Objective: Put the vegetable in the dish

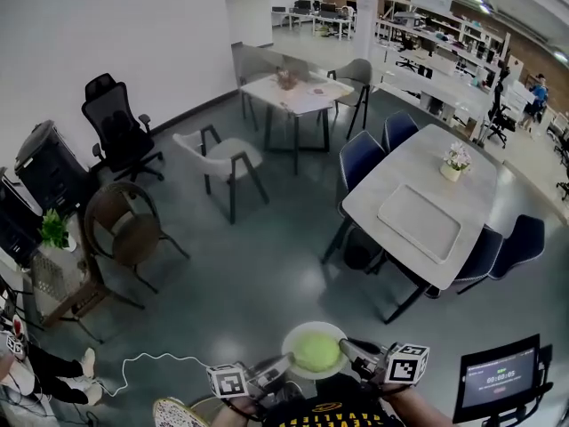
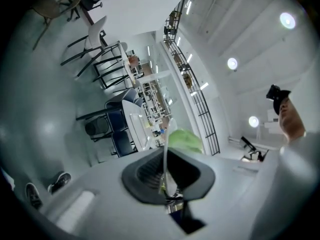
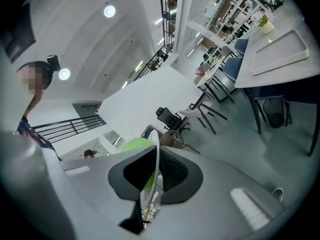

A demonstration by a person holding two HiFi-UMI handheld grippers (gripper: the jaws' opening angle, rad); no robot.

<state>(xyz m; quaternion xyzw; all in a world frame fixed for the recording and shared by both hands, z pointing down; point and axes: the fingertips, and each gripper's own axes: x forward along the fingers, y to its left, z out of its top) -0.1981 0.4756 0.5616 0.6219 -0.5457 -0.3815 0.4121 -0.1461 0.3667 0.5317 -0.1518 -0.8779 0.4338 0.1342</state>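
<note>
- One vegetable (image 1: 316, 351), pale green and rounded: we log it lying in the dish, at 6 o'clock in the head view.
- One dish (image 1: 297, 334), white and round, carried between the two grippers above the floor.
- One left gripper (image 1: 283, 360), at the dish's 9 o'clock: its own view shows the jaws closed tight on the thin white rim, with the green beyond.
- One right gripper (image 1: 348, 350), at the dish's 3 o'clock: we see it likewise pinched on the rim.
- Two marker cubes, one per gripper, the left cube (image 1: 228, 382) at 7 o'clock.
- One floor (image 1: 267, 265), grey and glossy.
- One long table (image 1: 404, 181) at 2 o'clock, bearing one pale tray (image 1: 420, 221) and one flower pot (image 1: 457, 160).
- Four dark blue chairs (image 1: 360, 157) around that table, so far as we can count.
- One small white table (image 1: 293, 92) at 12 o'clock, and one white chair (image 1: 222, 154) near it.
- One black office chair (image 1: 116, 118) at 10 o'clock.
- One brown round chair (image 1: 129, 221) and one potted plant (image 1: 55, 229) at 9 o'clock.
- One screen (image 1: 500, 376) at 4 o'clock.
- One white cable (image 1: 151, 363) on the floor at 7 o'clock.
</note>
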